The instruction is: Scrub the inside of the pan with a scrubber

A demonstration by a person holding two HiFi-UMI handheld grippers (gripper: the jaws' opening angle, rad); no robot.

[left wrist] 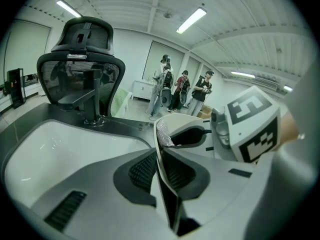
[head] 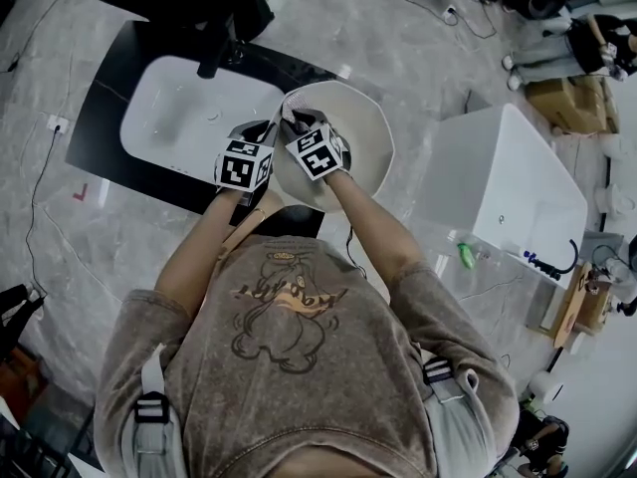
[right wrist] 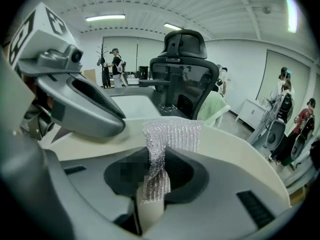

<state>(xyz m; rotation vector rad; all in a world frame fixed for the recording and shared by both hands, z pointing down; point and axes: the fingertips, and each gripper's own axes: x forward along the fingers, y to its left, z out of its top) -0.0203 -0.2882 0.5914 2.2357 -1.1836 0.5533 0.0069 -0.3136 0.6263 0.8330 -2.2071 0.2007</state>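
Note:
A cream pan (head: 360, 139) is tilted at the sink's right end. My left gripper (head: 265, 129) is shut on the pan's near rim; in the left gripper view the thin rim (left wrist: 184, 124) runs edge-on between the jaws of this gripper (left wrist: 163, 170). My right gripper (head: 298, 120) sits right beside it, shut on a silver mesh scrubber (right wrist: 168, 138). In the right gripper view the scrubber sticks up from the right gripper (right wrist: 154, 185) against the pan's inner wall (right wrist: 235, 159). A bit of the scrubber (left wrist: 164, 136) shows at the rim.
A white sink (head: 177, 110) set in a black counter, with a black faucet (head: 213, 58), lies left of the pan. A black office chair (left wrist: 82, 49) stands behind it. A white box (head: 518, 189) is to the right. People stand far off.

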